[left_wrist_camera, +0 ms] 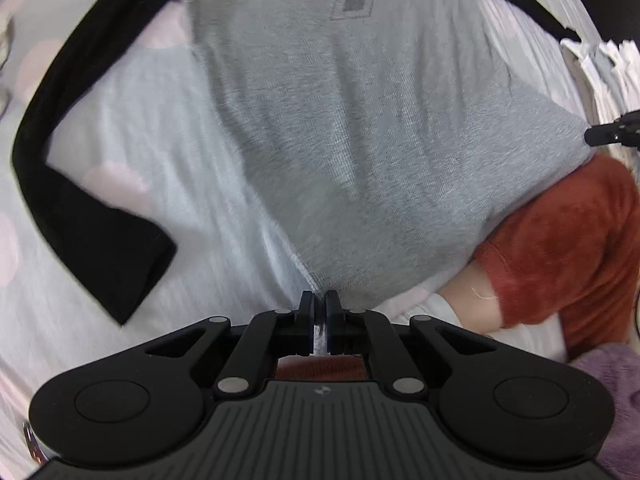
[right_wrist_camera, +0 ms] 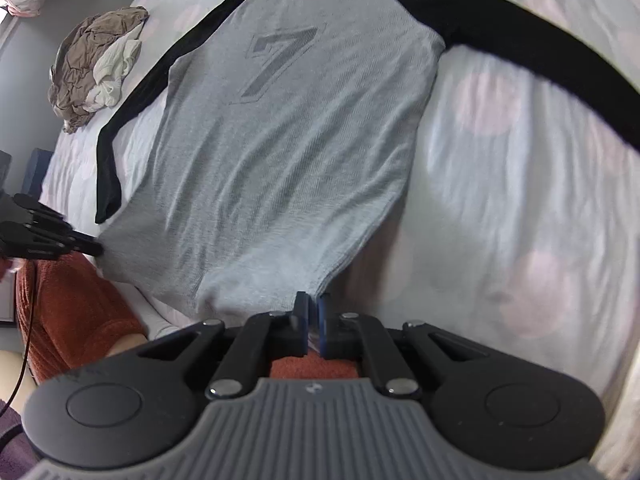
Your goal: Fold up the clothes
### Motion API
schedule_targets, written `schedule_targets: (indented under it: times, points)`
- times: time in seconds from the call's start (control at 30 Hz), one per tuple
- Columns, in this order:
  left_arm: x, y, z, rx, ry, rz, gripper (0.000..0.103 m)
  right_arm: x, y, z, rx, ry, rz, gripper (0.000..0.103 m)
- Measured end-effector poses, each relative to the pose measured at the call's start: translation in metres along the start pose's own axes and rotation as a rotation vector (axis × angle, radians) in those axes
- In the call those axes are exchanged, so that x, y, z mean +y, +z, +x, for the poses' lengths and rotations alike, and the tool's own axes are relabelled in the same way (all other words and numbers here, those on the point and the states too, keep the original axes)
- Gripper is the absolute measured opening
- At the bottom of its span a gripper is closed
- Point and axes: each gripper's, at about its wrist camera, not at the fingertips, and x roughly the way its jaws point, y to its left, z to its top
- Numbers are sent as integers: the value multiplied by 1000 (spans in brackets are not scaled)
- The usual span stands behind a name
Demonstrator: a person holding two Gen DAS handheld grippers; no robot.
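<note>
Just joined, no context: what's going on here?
A person with a gripper in each hand is folding a grey shirt with black sleeves, spread on a bed. The left gripper and right gripper are each shut on a bottom hem corner, which is raised off the bed. No fold made yet.

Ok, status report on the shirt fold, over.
Left gripper and right gripper both shut on the grey shirt hem corners. Crumpled clothes lie clear, beside one sleeve.
</note>
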Motion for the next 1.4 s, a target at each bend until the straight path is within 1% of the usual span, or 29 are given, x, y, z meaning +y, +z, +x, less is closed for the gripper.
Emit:
schedule_targets:
  times: [0.07,0.2,0.3,0.37,0.4,0.43,0.47,0.5,0.57,0.67,0.73,0.83,0.93,1.03,1.13,1.2,1.3,1.4]
  points:
    - [6,-4,4,26,18,-7,3,-3,1,1,24,-40,-4,5]
    - [4,-4,23,87,29,-30,3,-17,-1,23,80,-115,4,5]
    - [0,1,39,129,39,-41,3,-24,-2,43,113,-127,15,5]
    - [-1,4,44,137,43,-51,4,-25,-3,52,127,-137,11,6]
    - [0,5,44,135,41,-57,4,-25,-2,54,128,-139,8,11]
    - [2,5,44,130,38,-63,5,-24,-2,53,123,-141,3,11]
    - [3,5,42,121,34,-68,12,-24,-2,51,115,-142,-4,14]
    - [5,5,37,101,25,-71,23,-24,-1,48,102,-141,-10,26]
    - [10,5,23,45,2,-77,33,-24,0,40,64,-138,-20,41]
    - [20,6,0,-48,-47,-99,35,-23,4,27,-12,-133,-20,41]
    - [32,6,-16,-98,-54,-134,35,-24,6,18,-79,-137,-10,41]
    - [51,5,-37,-161,-11,-173,35,-24,10,9,-181,-145,10,41]
    - [73,1,-47,-197,29,-220,35,-24,9,10,-250,-141,32,42]
    - [100,-5,-46,-192,67,-278,35,-26,7,20,-276,-126,58,42]
    - [123,-8,-38,-154,99,-338,35,-29,5,30,-288,-102,86,42]
    - [135,-9,-27,-125,116,-368,35,-35,3,31,-304,-68,118,42]
    - [150,-8,-9,-74,119,-390,35,-42,0,30,-331,-31,158,42]
    - [154,-7,8,-40,109,-400,33,-42,-2,31,-339,-22,162,42]
